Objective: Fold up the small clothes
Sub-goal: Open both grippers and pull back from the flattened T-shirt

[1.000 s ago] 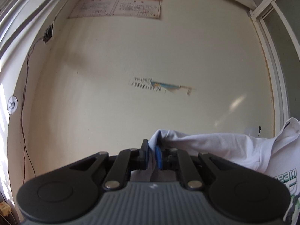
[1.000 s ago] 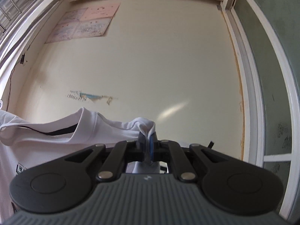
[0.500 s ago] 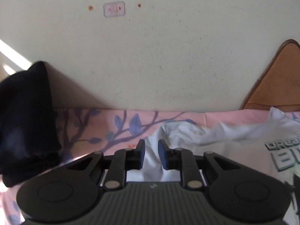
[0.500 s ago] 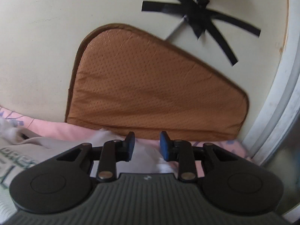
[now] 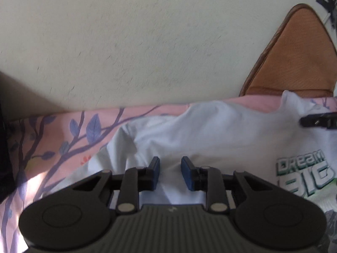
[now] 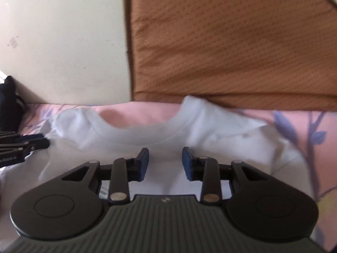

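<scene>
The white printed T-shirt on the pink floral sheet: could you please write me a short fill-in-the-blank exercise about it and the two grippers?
1. The white printed T-shirt lies on a pink floral ____.
2. Both the left gripper and the right gripper have their jaws ____.
3. The green lettering on the shirt reads "____ BIG".

Missing words: sheet; open; DREAM

parted right tool [image 6: 165,161] over white shirt [image 6: 210,126]
</scene>
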Available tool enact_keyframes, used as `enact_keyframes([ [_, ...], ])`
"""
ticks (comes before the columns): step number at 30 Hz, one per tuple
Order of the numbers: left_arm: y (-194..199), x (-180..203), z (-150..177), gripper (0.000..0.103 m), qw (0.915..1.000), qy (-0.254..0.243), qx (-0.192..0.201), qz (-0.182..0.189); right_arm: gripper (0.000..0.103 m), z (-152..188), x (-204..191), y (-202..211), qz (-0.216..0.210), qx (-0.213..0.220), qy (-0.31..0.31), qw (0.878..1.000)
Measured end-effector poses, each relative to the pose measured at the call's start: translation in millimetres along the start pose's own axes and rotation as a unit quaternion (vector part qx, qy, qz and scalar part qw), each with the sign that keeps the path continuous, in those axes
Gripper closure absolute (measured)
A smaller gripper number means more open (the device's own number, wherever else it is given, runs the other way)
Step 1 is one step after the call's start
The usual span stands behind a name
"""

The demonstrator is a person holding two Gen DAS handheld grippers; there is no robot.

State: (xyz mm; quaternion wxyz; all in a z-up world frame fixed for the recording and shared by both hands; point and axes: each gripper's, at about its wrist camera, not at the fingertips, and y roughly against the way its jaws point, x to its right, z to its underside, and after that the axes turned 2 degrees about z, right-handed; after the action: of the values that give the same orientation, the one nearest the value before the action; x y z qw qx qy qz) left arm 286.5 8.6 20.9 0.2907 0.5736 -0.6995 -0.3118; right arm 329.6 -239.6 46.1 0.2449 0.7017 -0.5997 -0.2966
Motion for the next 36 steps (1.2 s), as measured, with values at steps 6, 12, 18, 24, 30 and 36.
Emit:
enact_keyframes([
  [6, 100, -53, 36, 0.07, 0.9946, 0.036, 0.095, 0.02, 0.051, 45, 45, 141, -0.006, 0.116, -0.018, 0.993],
  [12, 179, -74, 114, 0.037, 0.9885, 0.051, 0.108, 0.092, 0.042, 176, 35, 195, 0.005, 0.072, -0.02, 0.997],
  [18, 207, -69, 176, 0.028, 0.9875, 0.067, 0.08, 0.118, 0.099, 226, 1, 195, 0.051, 0.076, 0.023, 0.996],
  [24, 237, -71, 218, 0.028, 0.9884, 0.071, 0.086, 0.104, 0.096, 179, 77, 215, 0.424, 0.149, 0.045, 0.892],
  [30, 243, -76, 246, 0.025, 0.9881, 0.084, 0.07, 0.109, 0.047, 220, 51, 278, 0.041, 0.168, -0.044, 0.984],
  [36, 235, -65, 260, 0.025, 0.988, 0.067, 0.047, 0.131, 0.039, 292, -10, 263, -0.072, 0.1, 0.014, 0.992],
])
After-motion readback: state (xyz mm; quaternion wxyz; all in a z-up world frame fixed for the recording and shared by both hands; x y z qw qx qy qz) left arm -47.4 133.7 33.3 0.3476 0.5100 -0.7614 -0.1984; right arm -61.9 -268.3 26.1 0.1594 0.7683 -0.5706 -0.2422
